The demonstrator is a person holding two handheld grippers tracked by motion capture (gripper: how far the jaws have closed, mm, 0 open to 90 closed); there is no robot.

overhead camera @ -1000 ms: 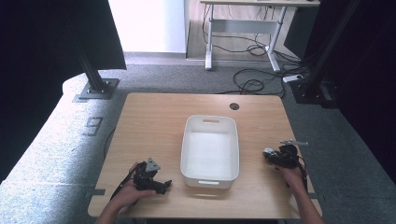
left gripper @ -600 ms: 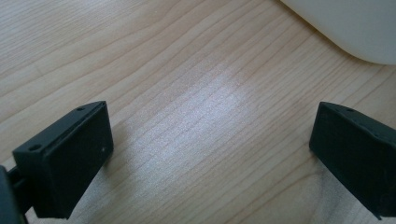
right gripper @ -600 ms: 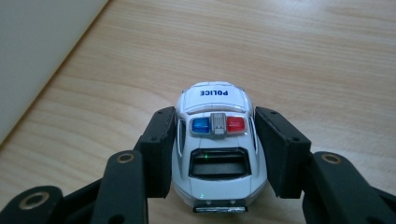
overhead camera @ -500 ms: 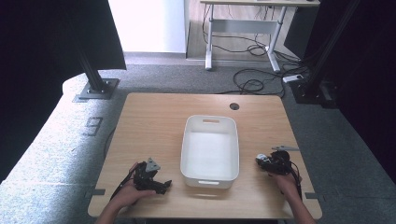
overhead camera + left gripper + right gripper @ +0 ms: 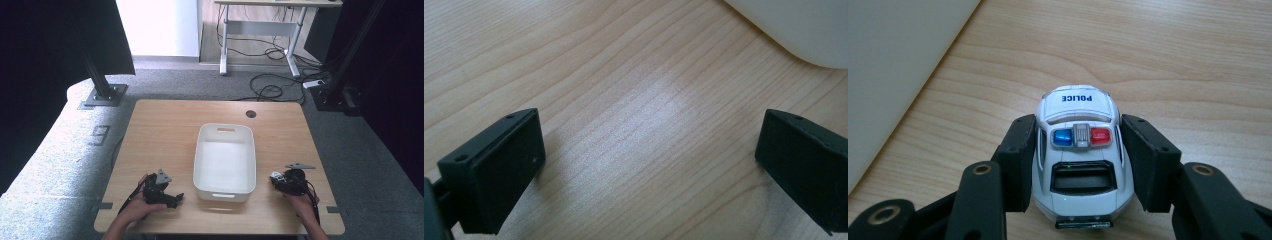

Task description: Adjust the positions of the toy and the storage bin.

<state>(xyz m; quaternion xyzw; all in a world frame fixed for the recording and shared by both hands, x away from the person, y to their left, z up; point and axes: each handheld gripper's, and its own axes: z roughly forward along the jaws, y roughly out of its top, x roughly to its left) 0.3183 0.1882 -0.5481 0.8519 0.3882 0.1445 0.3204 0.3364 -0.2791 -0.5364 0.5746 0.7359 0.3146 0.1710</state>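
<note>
On the wooden table (image 5: 165, 125), seen from the high view, a white plastic bin (image 5: 224, 159) is sitting mid-table, with the left gripper (image 5: 172, 198) resting near its left side and the right gripper (image 5: 276, 179) just beside its right side. Along the left gripper view, the jaws are standing wide apart over bare wood grain, holding nothing. Along the right gripper view, the jaws are pressing the sides of a glossy, rounded toy police car (image 5: 1078, 155). Judging by this, the carrying step is under way; lifting the car over the bin's rim comes next.

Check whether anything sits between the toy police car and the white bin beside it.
Nothing visible does. The right tool grips the police car by its sides, and bare wooden table lies between the car and the white bin; its wall is the sole thing to clear.
</note>
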